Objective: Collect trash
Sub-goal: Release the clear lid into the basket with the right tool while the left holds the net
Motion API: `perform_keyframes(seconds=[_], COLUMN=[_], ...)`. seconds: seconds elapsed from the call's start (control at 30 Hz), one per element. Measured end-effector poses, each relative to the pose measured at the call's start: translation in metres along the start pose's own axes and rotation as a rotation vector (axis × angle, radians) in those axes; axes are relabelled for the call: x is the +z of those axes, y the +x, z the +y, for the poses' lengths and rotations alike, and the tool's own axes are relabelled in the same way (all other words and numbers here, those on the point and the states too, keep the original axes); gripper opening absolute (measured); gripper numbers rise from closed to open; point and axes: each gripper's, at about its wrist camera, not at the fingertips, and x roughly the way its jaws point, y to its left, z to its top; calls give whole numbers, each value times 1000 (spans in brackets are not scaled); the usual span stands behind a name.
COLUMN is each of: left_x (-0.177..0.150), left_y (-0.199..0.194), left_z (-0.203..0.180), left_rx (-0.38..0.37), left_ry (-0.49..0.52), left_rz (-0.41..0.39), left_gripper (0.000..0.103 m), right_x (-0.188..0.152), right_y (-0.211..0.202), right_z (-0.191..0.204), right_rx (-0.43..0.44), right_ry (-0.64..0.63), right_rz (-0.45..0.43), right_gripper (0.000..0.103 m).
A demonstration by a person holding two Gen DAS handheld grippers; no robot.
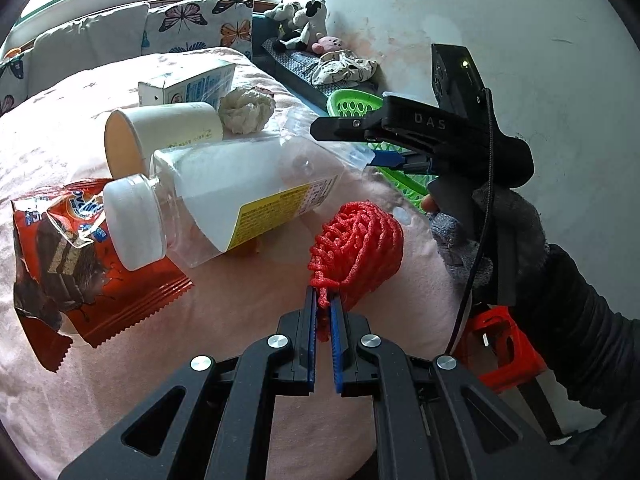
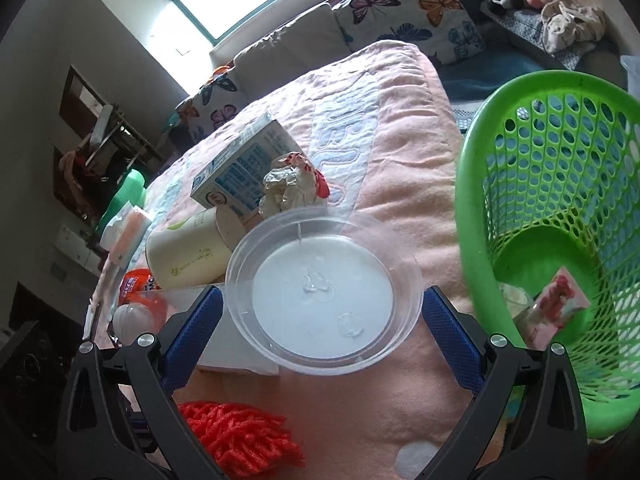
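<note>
On the pink blanket (image 1: 224, 320) a clear plastic jar (image 1: 248, 192) with a white cap lies on its side. My right gripper (image 2: 320, 294) stands open, one blue pad on each side of the jar's (image 2: 324, 300) round bottom, with slight gaps. In the left wrist view the right gripper (image 1: 352, 142) reaches that end from the right. A red foam net (image 1: 360, 248) lies in front of the jar, and my left gripper (image 1: 324, 300) is shut on its near edge. Behind lie a paper cup (image 1: 160, 132), a crumpled tissue (image 1: 246, 112), a milk carton (image 1: 188, 84) and a red snack wrapper (image 1: 68, 264).
A green mesh basket (image 2: 472, 200) stands off the bed's right edge, with a pink packet (image 2: 560, 304) and other scraps inside. Butterfly pillows (image 2: 404, 4) line the bed's far end. A person's gloved hand (image 1: 480, 248) holds the right gripper. A red stool (image 1: 504, 344) sits low at right.
</note>
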Motion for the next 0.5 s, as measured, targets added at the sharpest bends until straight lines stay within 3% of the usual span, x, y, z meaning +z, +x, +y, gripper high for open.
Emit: perform_keyframes(seconds=[0.27,0.5], left_x=[1,12], left_y=[-2,-12], left_z=[-1,-7], left_rx=[1,-13], left_ry=[0,3], left_rz=[-10,-35], left_gripper=[7,7], right_x=[0,2], right_y=[-1,-36], right_z=[2,11], right_rx=[-13,-28], right_ry=[5,-24], right_rz=[-10,-101], right_gripper=[92,92])
